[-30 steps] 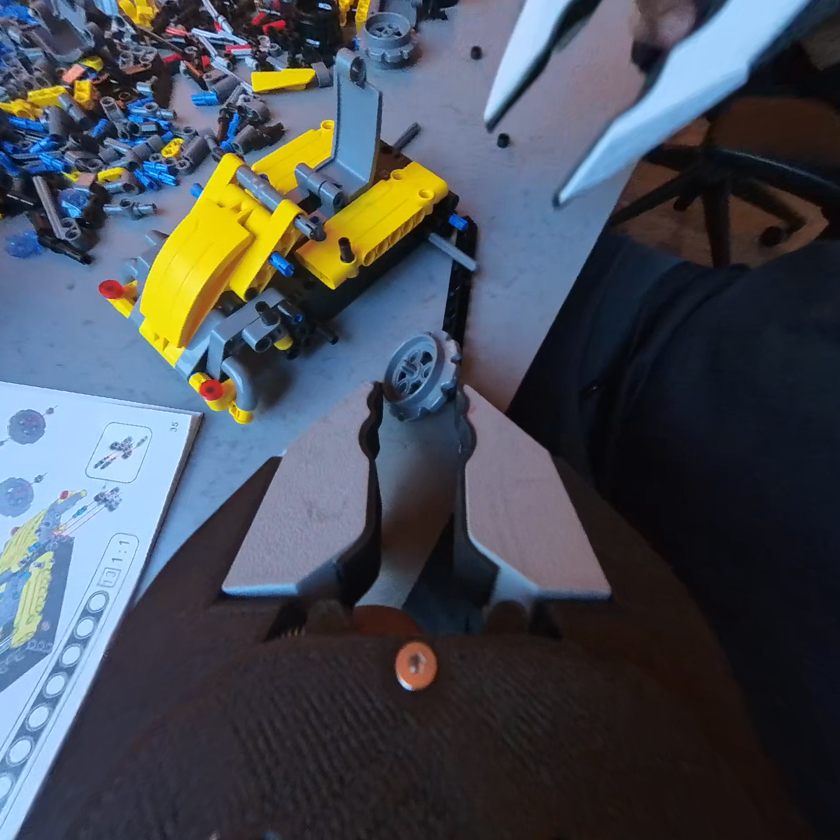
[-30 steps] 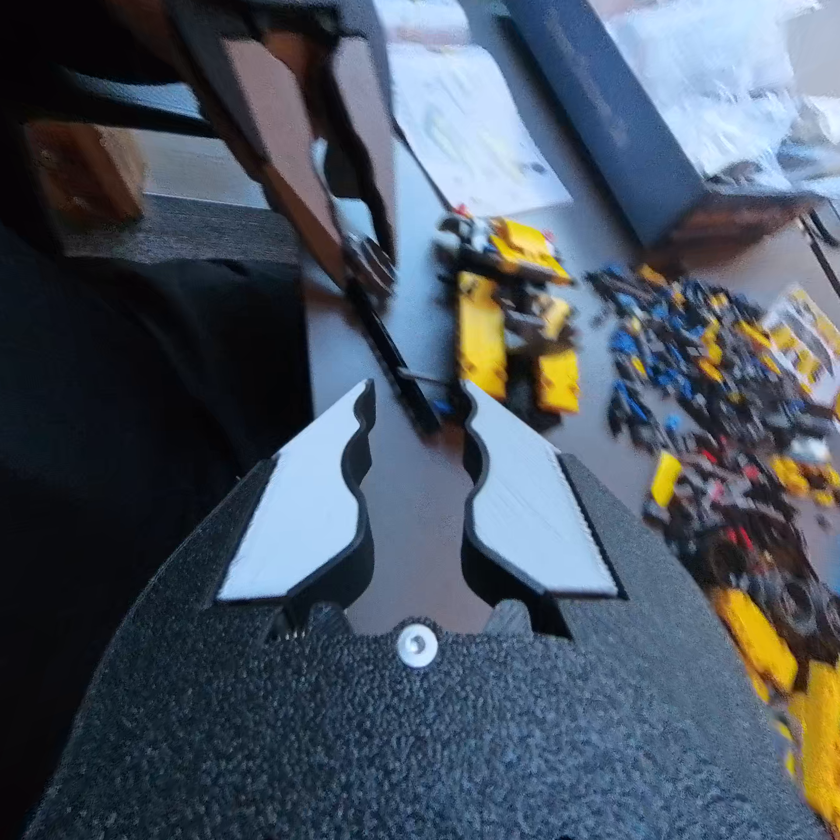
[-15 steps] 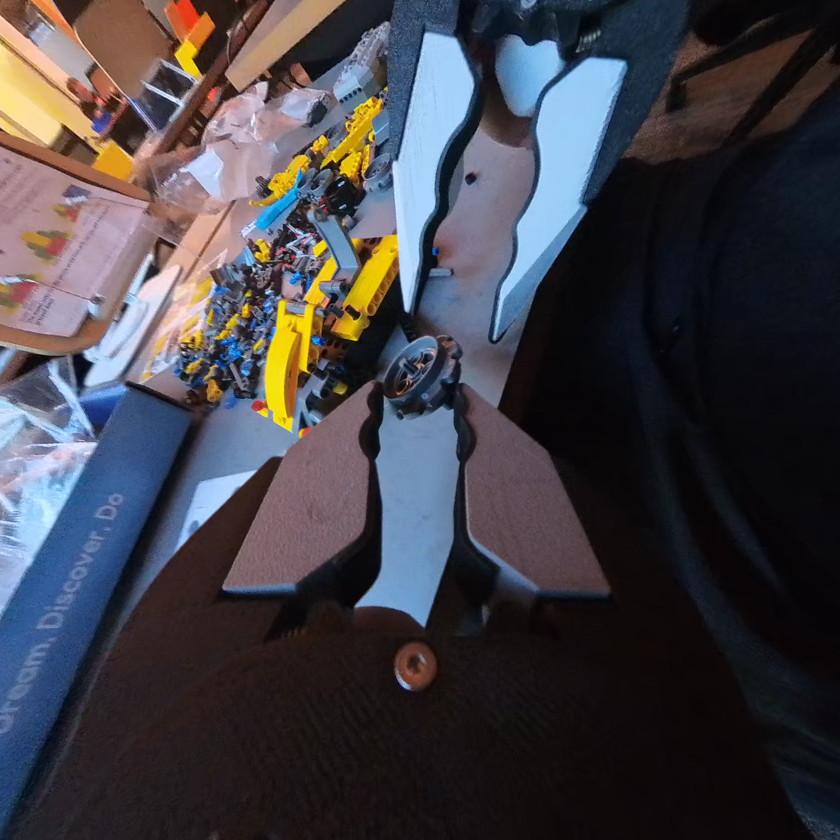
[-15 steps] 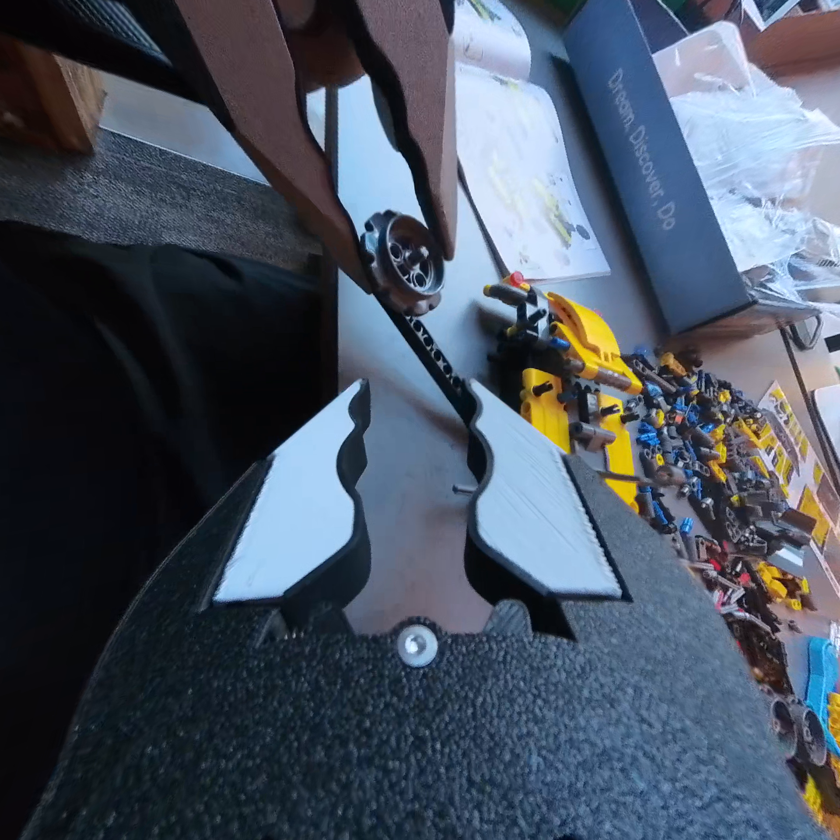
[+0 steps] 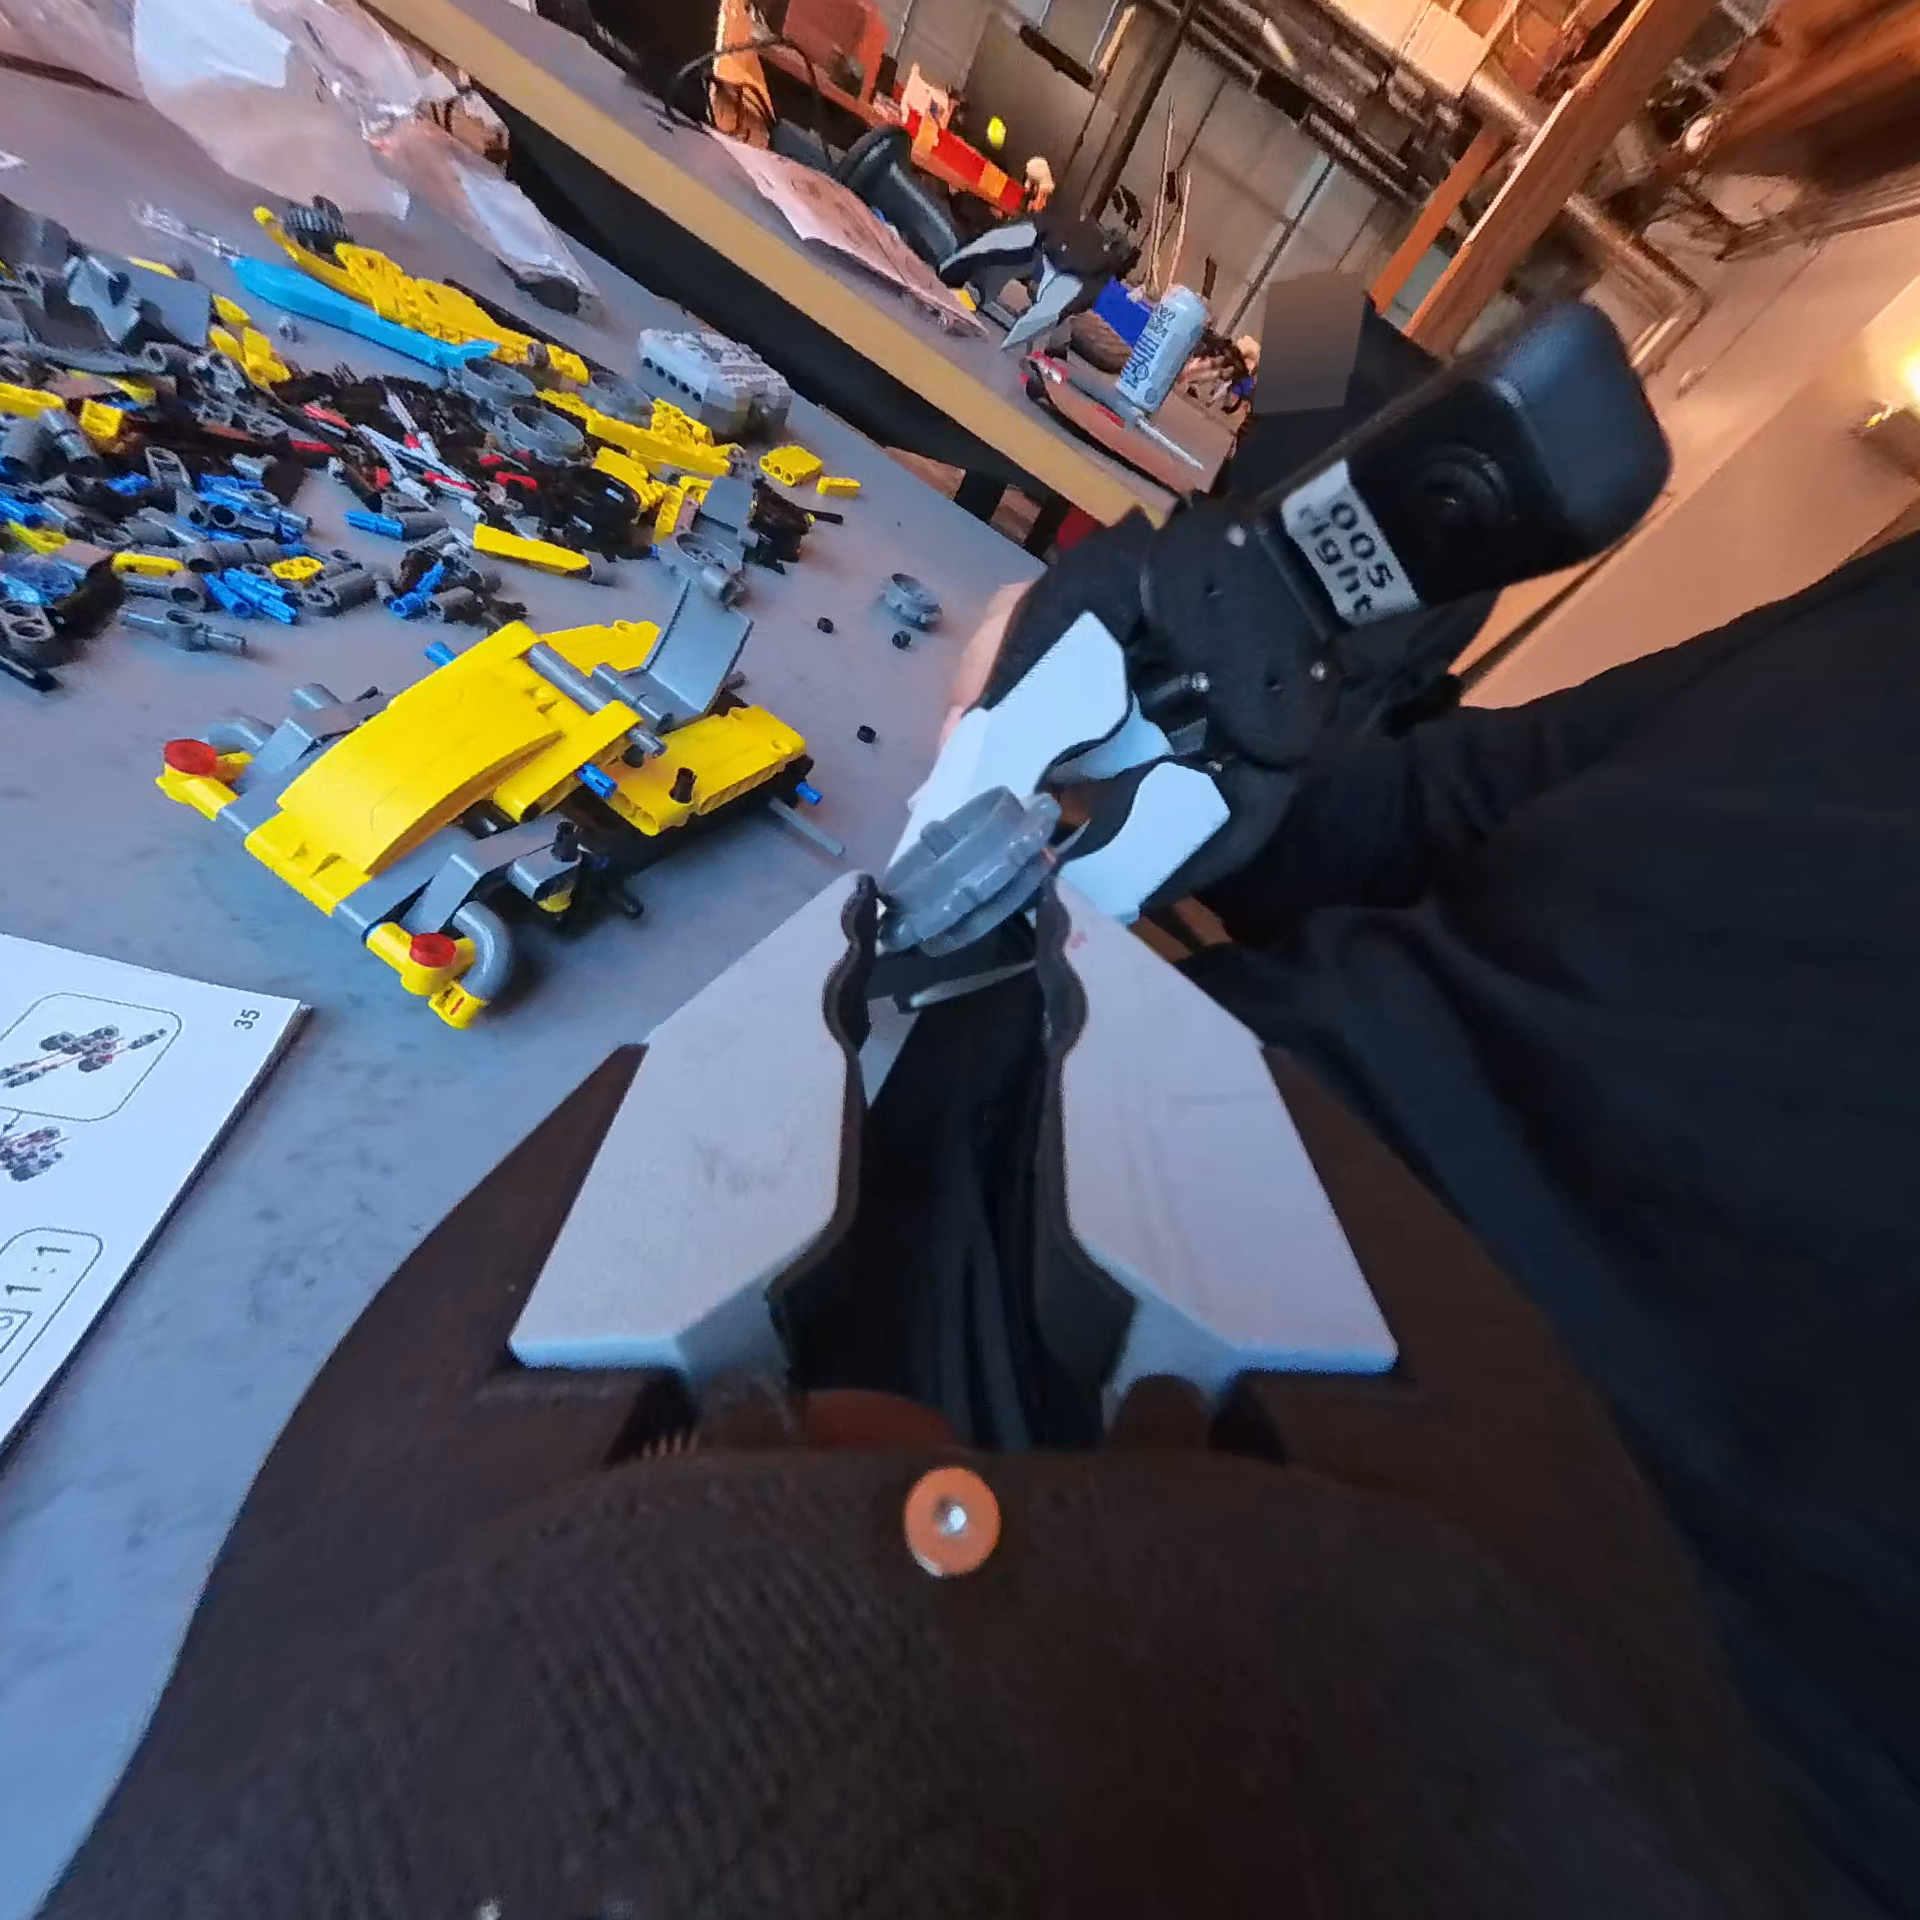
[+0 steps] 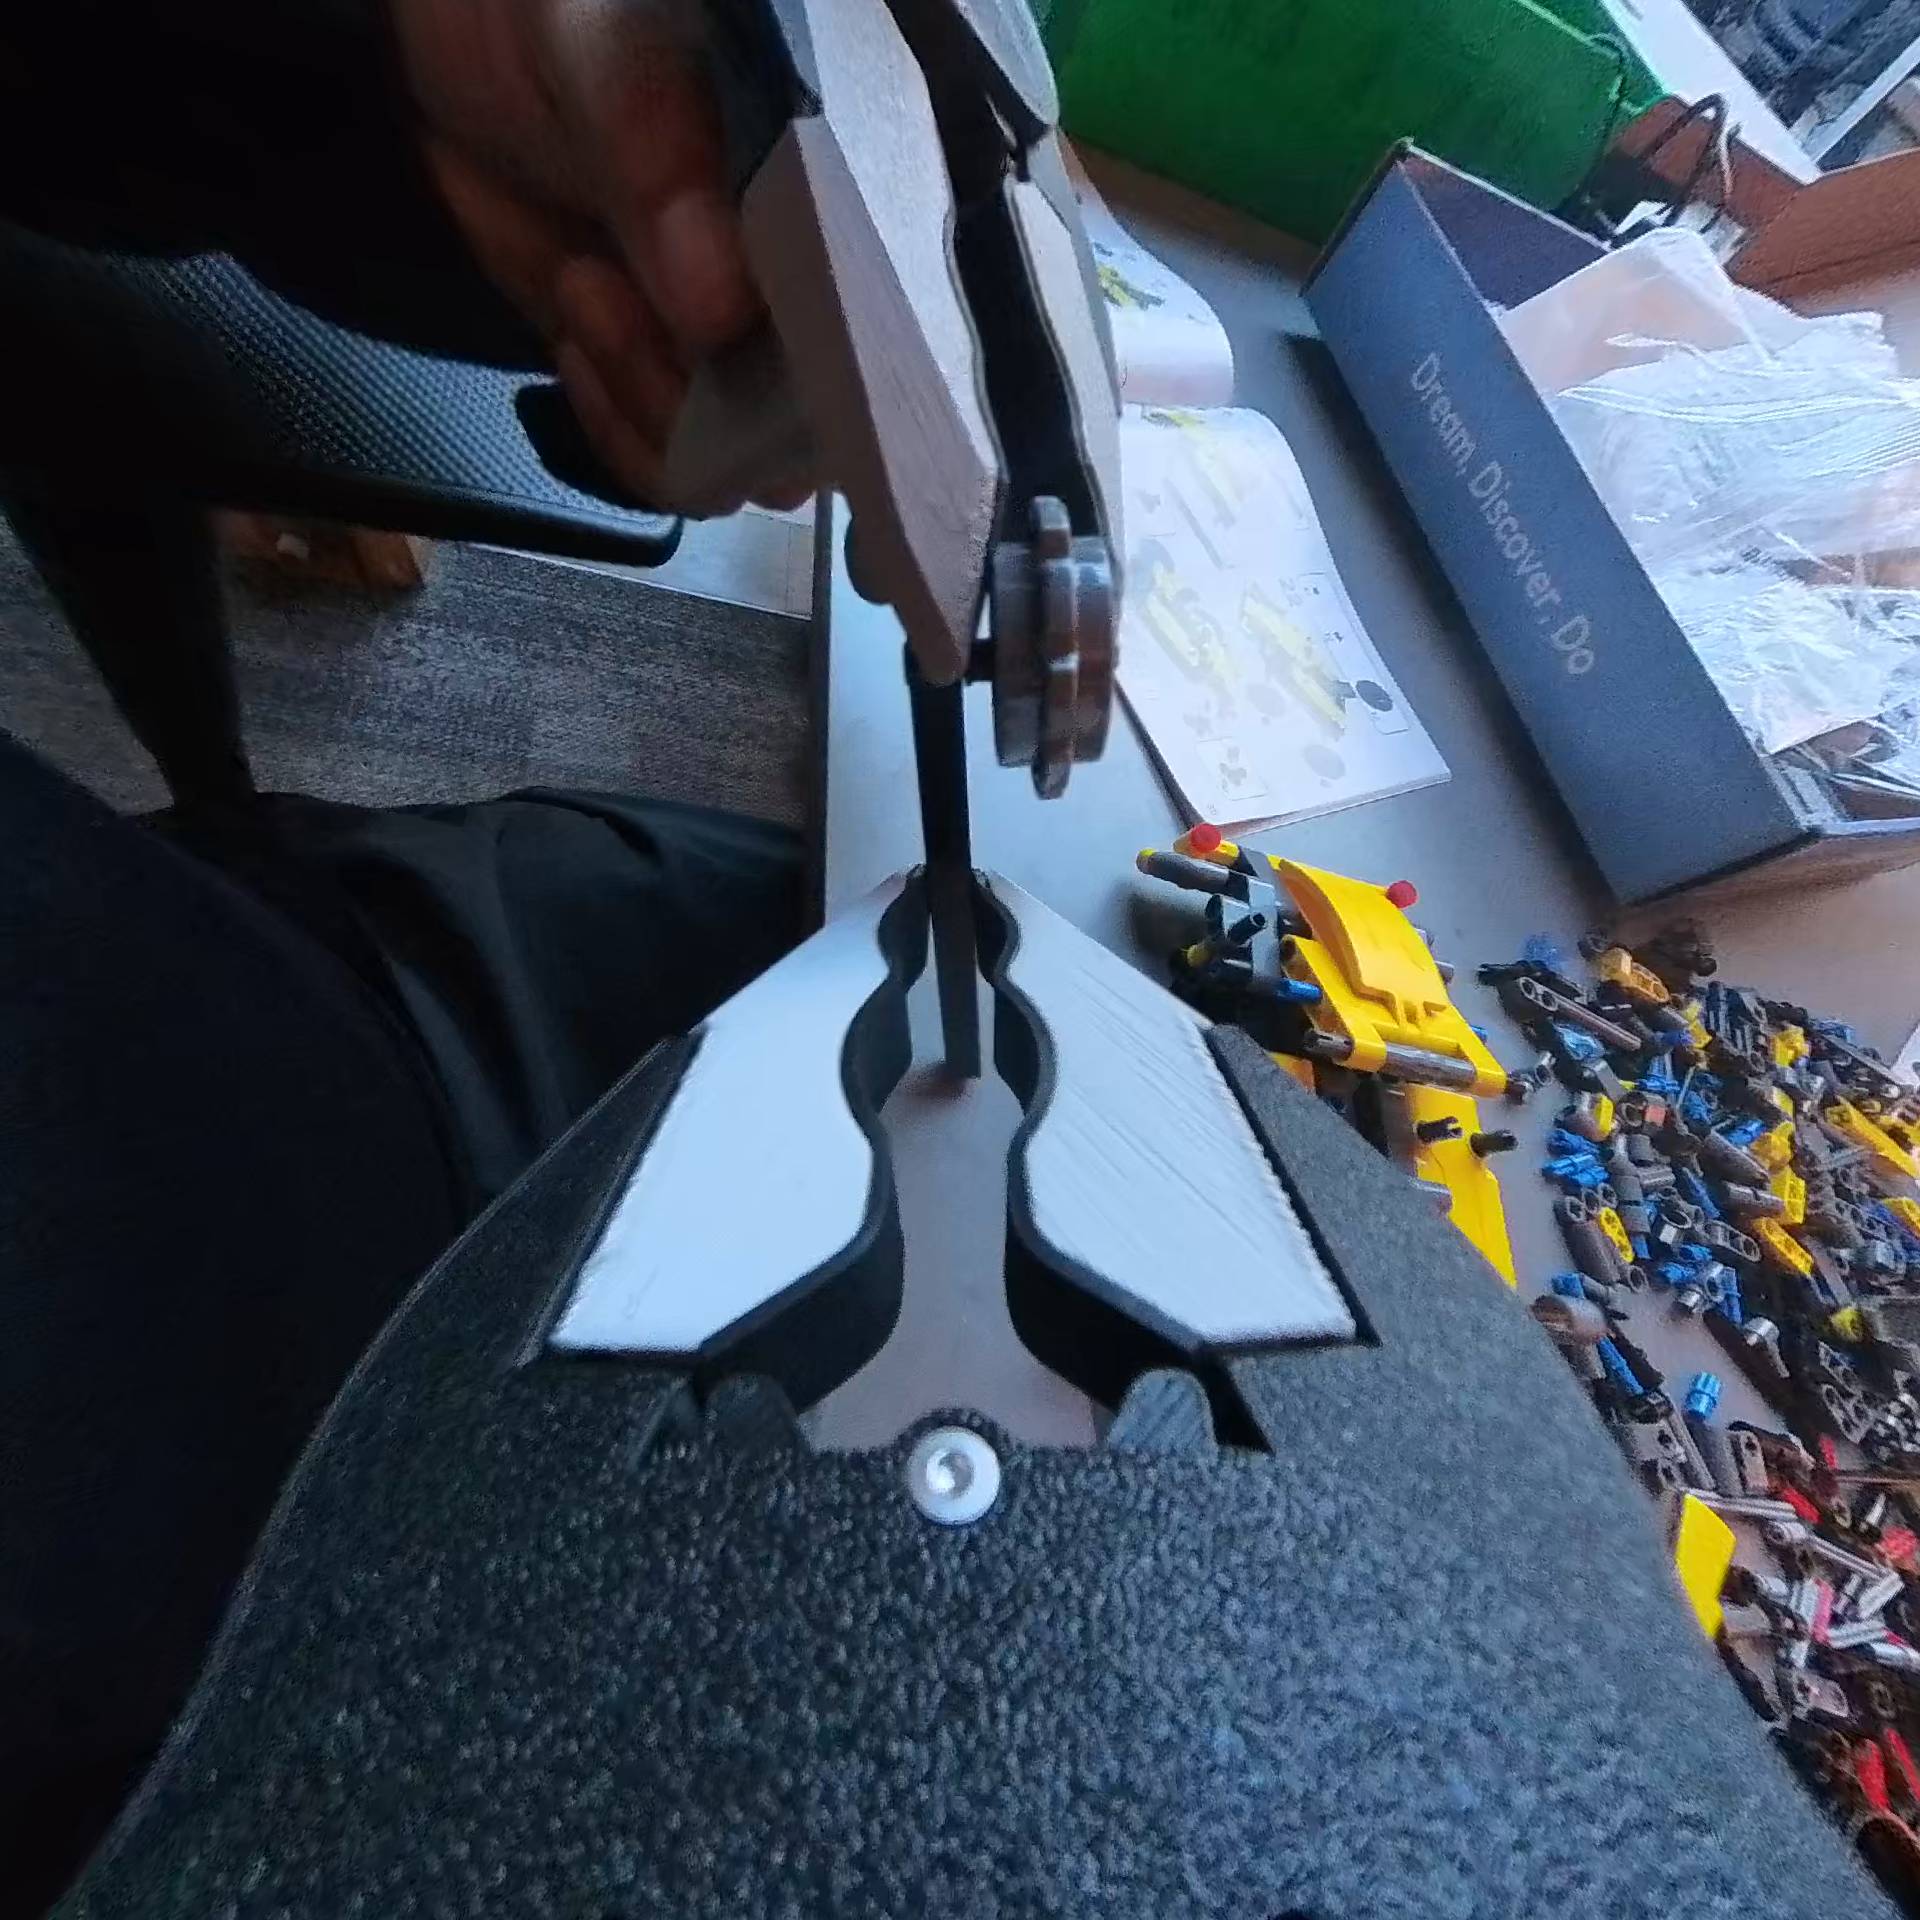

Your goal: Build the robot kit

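- the left gripper (image 5: 951,914) is narrowed onto a grey toothed wheel (image 5: 966,868), pinching it at the very fingertips. the hold is shallow, so a twist or sideways pull could, i judge, pop the wheel out and send it off the table edge onto the person's dark clothing.
- the right gripper (image 6: 948,883) is almost closed on a thin black beam (image 6: 951,925) that runs up from its tips to the wheel (image 6: 1049,649). only the tips pinch the beam, and in the right wrist view its lower end pokes past them into the gap between the fingers, so it could, i think, pivot or slide if the two grippers pull out of line.
- the joint between beam and wheel is small and partly hidden. i cannot tell how firmly they are joined, so bending there might separate them.
- both pieces are held in the air at the near right edge of the grey table (image 5: 312,1195), not resting on it.
- to the left on the table lies the yellow and grey brick vehicle (image 5: 478,769), well apart from the grippers, with a loose pile of small parts (image 5: 208,499) farther left and an open instruction booklet (image 5: 94,1122) at the near left.
- a dark blue box (image 6: 1538,540) sits at the far side in the right wrist view.
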Tool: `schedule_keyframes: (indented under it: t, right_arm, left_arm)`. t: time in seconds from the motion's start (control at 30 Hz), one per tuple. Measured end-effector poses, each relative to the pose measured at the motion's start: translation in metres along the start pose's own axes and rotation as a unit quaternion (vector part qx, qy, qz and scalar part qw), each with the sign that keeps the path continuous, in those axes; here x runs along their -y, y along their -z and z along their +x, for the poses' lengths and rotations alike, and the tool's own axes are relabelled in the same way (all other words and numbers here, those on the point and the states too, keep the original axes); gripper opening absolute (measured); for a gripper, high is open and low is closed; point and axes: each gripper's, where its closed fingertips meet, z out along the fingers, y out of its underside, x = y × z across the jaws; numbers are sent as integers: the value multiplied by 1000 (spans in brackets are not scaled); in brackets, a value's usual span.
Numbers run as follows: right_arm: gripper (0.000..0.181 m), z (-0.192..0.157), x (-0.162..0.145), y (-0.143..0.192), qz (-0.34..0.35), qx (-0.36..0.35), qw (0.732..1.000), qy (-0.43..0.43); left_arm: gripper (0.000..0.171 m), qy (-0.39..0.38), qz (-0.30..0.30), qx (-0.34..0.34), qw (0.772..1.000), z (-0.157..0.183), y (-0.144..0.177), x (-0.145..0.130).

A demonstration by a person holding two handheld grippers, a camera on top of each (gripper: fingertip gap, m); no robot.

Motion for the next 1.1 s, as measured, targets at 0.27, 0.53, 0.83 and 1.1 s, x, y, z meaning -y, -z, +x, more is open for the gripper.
schedule_keyframes:
  t: [0.27,0.53,0.83,1.1]
  right_arm:
    - [7,13,0,4,6,-44,999,-19]
    - [7,21,-7,0,-22,-76,997,-23]
    - [14,12,0,9,25,-56,997,-48]
    - [29,22,20,31,122,-5,981,-148]
  left_arm:
    - [42,50,25,14,998,-15,6,0]
    - [32,-2,7,116,993,-12,4,-4]
    - [18,-105,29,184,977,-13,-8,5]
    - [17,-142,33,182,972,-12,-22,-1]
